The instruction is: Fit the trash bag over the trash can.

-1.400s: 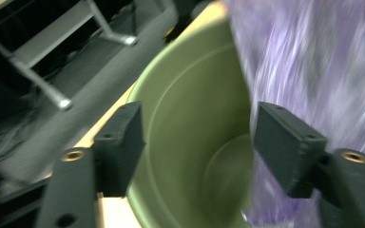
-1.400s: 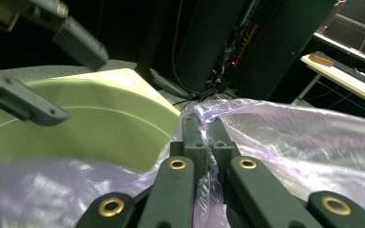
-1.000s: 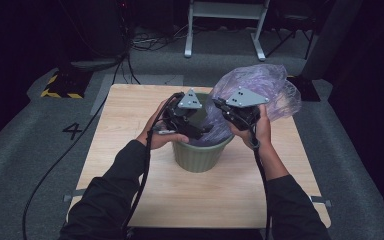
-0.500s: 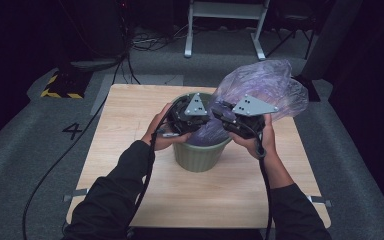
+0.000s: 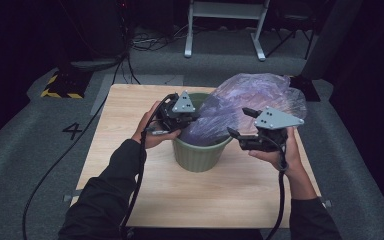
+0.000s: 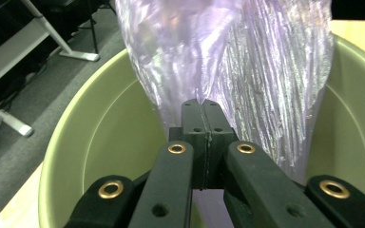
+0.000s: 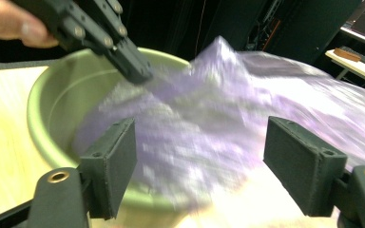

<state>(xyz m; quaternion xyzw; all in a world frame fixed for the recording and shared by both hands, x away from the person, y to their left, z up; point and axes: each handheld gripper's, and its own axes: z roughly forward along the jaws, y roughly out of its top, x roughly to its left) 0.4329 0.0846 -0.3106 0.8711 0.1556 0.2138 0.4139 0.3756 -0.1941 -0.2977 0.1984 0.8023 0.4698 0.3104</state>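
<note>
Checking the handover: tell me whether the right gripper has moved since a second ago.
Yes. The right gripper has pulled off the purple bag, rightward past the green bin's rim, its jaws just opened and empty.

A pale wooden counter (image 5: pixel 130 115) stood on grey carpet (image 5: pixel 25 150) marked with a number 4 (image 5: pixel 73 131). Beyond its far left corner lay a black-and-yellow striped block (image 5: pixel 60 86) with black cables (image 5: pixel 145 42) strewn near it. A white metal frame (image 5: pixel 225 22) stood farther back in the dark.
</note>
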